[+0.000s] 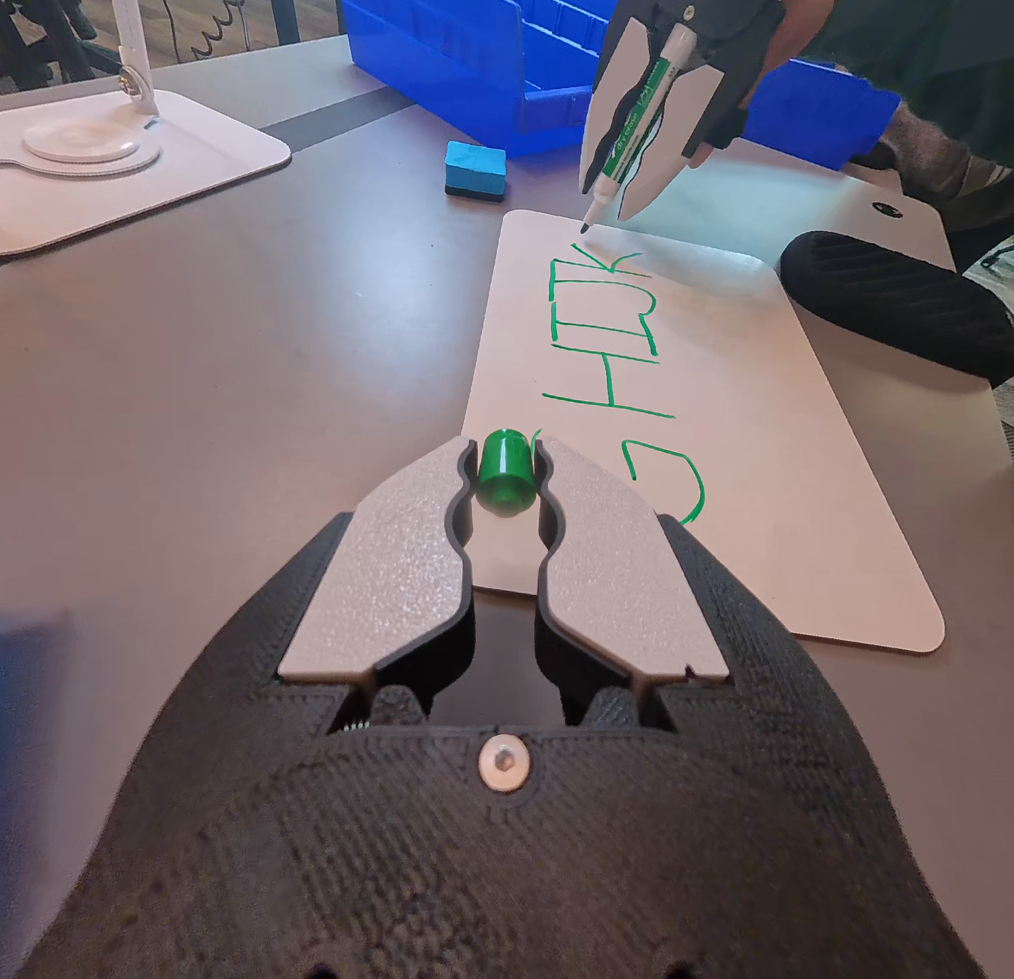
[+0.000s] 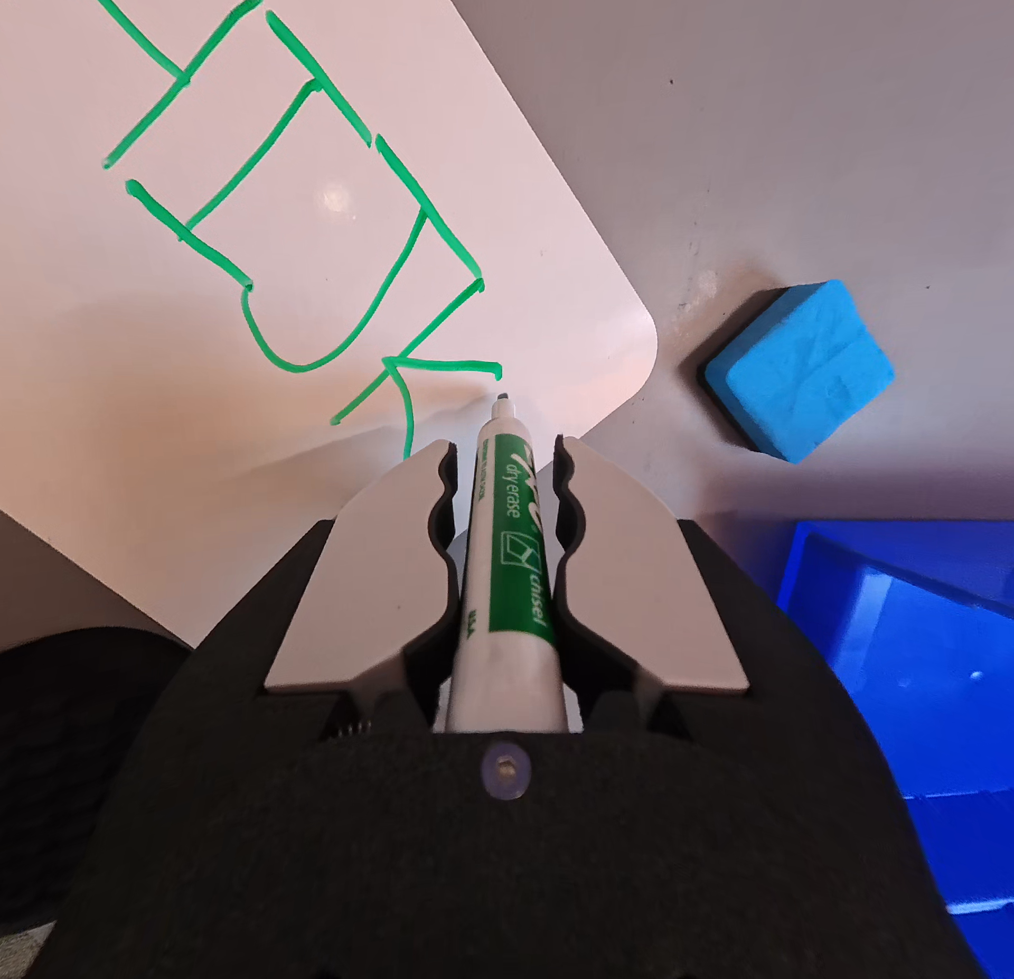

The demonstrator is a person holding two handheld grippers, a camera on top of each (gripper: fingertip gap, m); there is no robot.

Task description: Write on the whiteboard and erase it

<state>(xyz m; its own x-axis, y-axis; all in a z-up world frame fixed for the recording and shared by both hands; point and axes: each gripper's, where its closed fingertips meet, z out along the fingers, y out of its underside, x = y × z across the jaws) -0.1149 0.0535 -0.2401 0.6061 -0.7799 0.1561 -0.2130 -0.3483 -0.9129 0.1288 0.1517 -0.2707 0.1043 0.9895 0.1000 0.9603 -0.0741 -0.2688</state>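
A white whiteboard (image 1: 741,404) lies flat on the grey table, with green marks drawn along it; it also shows in the right wrist view (image 2: 137,349). My right gripper (image 2: 505,450) is shut on a green and white marker (image 2: 507,541), and its tip hangs just over the board's far corner. From the left wrist view the same gripper (image 1: 603,203) and marker (image 1: 631,129) show at the top right. My left gripper (image 1: 506,447) is shut on the green marker cap (image 1: 505,480) over the board's near corner. A blue eraser (image 1: 475,170) (image 2: 798,368) lies on the table beside the board.
Blue plastic bins (image 1: 466,47) (image 2: 905,705) stand behind the board. A white lamp base on a white pad (image 1: 110,146) sits at the far left. A black padded chair armrest (image 1: 900,305) overlaps the board's right edge. A person's gloved hand (image 1: 768,25) holds the right gripper.
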